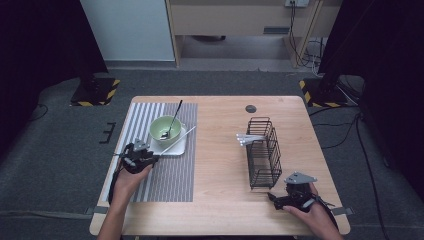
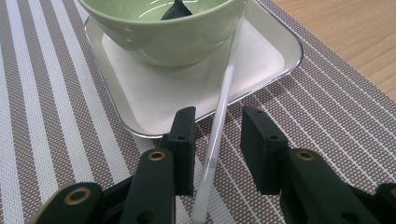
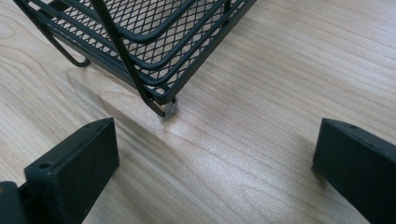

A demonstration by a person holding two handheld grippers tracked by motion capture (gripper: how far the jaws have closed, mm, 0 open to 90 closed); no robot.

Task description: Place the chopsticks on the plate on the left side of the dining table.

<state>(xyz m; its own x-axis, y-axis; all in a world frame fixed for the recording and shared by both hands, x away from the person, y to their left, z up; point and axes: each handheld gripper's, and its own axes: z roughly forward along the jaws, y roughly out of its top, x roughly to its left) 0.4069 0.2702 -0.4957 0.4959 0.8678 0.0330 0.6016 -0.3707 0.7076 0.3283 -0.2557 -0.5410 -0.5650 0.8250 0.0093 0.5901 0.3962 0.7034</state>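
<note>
The left hand-held gripper [image 2: 217,140] stood released, its jaws straddling the white chopstick [image 2: 219,126] without contact; the chopstick leaned on the white tray [image 2: 261,60] beside the green bowl [image 2: 173,37]. The right hand-held gripper [image 3: 215,158] stood wide apart above the desk [image 3: 243,154].

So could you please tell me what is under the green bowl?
The green bowl stands on a white tray, which lies on the striped mat. The tray's middle is covered.

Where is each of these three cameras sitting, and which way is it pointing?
High view: above the person's side, looking forward and down at the table; both forearms show.
Left gripper view: rides the left gripper, facing a white chopstick between its open jaws; green bowl shared with high view.
Right gripper view: rides the right gripper, facing the wire rack.
</note>
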